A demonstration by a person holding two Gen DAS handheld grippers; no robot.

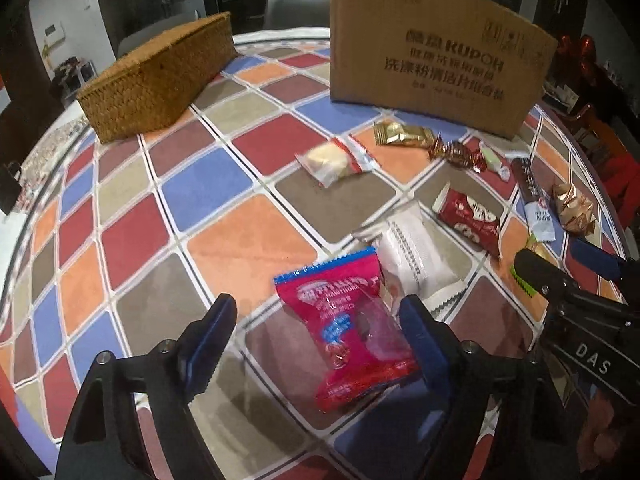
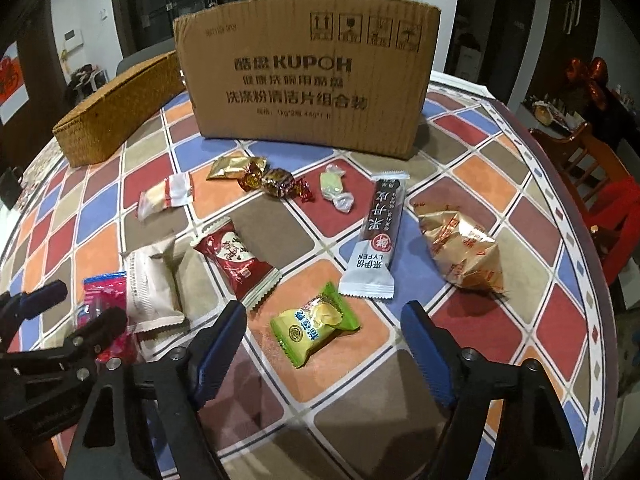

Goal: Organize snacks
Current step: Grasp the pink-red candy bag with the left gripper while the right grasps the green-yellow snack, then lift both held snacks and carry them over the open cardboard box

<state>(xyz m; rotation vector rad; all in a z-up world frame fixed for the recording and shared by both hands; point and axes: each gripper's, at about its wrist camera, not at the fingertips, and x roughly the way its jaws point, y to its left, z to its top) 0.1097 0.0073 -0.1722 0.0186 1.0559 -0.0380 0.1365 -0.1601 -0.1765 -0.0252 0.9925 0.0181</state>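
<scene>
Several wrapped snacks lie on the checkered table. My left gripper (image 1: 318, 318) is open, its fingers either side of a pink hawthorn packet (image 1: 352, 328) lying flat, with a white packet (image 1: 416, 256) just behind it. My right gripper (image 2: 326, 326) is open around a green-yellow packet (image 2: 316, 322) on the table. Beyond it lie a dark red packet (image 2: 236, 258), a long brown-and-white bar (image 2: 378, 236), a gold crinkled packet (image 2: 464, 252), a pale green candy (image 2: 334, 190) and brown candies (image 2: 276, 182). The right gripper also shows in the left wrist view (image 1: 560, 258).
A woven basket (image 1: 160, 76) stands at the back left and a cardboard box (image 2: 308, 76) at the back middle. The table's right edge (image 2: 592, 240) curves close by, with a wooden chair (image 2: 600, 184) beyond it.
</scene>
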